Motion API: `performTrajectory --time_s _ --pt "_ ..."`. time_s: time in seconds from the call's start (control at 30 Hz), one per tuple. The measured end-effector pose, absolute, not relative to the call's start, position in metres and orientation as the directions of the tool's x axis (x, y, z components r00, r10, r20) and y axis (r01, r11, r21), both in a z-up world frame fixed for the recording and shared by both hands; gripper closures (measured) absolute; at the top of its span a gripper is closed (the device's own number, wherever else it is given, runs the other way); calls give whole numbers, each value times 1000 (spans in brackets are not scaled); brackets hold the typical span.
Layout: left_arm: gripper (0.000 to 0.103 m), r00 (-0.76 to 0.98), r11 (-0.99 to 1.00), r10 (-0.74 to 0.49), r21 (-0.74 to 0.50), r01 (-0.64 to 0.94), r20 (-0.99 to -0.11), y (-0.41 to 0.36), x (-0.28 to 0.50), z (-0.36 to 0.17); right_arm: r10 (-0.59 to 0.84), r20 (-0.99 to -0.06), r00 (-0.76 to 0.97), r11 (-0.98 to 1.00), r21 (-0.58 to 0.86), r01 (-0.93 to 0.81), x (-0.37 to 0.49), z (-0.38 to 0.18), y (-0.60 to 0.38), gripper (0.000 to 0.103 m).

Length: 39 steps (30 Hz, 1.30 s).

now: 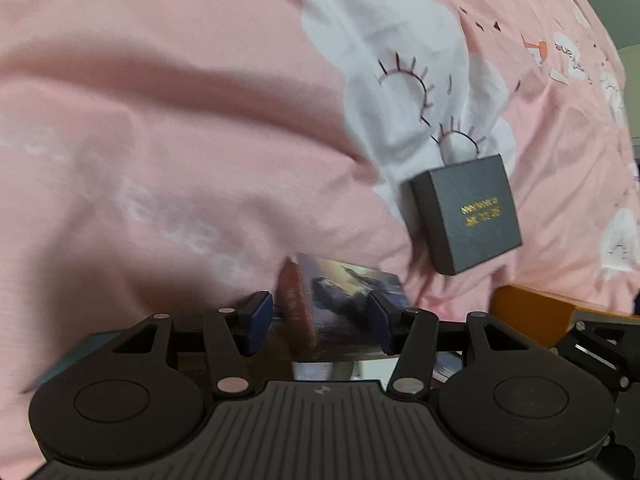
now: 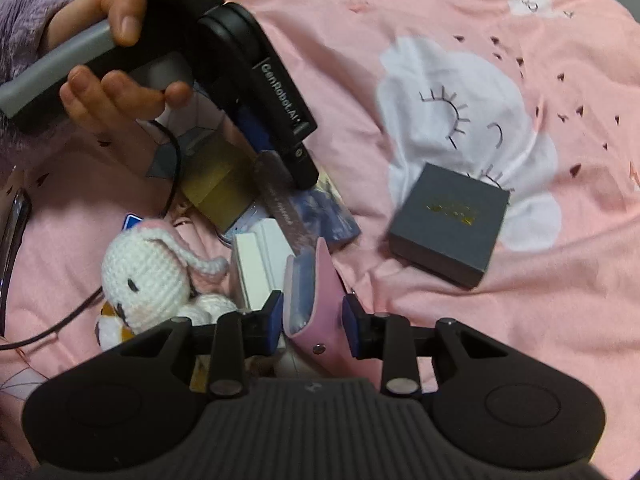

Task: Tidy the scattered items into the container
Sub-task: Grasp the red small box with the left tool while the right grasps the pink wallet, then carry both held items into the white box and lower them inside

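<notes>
1 grey box (image 2: 450, 224), 1 crochet bunny (image 2: 148, 276), 1 pink pouch (image 2: 320, 300).

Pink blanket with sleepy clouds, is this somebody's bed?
Probably yes, a bed at home. The rumpled pink blanket has a sleepy cloud print, and a crocheted white bunny lies on it beside a small dark gift box.

Pink bedspread (image 2: 460, 20) carries grey box (image 2: 448, 224), crochet bunny (image 2: 148, 276).
</notes>
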<state>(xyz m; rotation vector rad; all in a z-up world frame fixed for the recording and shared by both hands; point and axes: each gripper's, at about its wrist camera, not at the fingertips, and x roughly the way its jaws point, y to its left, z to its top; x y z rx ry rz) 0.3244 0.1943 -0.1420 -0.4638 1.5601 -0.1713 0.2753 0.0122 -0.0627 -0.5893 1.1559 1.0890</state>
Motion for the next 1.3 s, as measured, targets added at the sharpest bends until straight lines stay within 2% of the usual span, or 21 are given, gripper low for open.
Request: performTrajectory --time_s 0.13,0.27,0.57,0.73,0.8,0.97,1.17,1.3 --pt "43 9 899 -392 -385 -207 -920 191 326 -144 361 -930 67 417 97 -904 283 -53 4 73" --pt "53 27 889 -418 -415 -196 -908 186 323 -133 327 -939 102 461 65 -885 294 -53 -7 75" --pt "55 75 902 -409 -415 -122 -910 154 323 -106 308 -950 49 475 109 -873 302 -61 -3 76" --pt "57 48 845 -497 -495 -204 -867 153 312 -124 314 -948 55 500 116 -858 293 -69 -11 76" --pt "57 53 846 -483 -481 -230 -874 151 310 -129 319 -945 69 510 110 -853 290 -68 -15 76" --pt "63 128 855 -437 -455 -249 -890 152 307 -116 333 -939 89 539 112 -835 289 -62 -19 79" --pt "74 232 904 -369 -406 -137 -900 136 288 -86 381 -916 125 600 142 -787 291 -49 -29 82" --pt "77 290 924 -337 -374 -82 -896 128 275 -60 430 -890 153 639 181 -748 289 -31 -44 82"
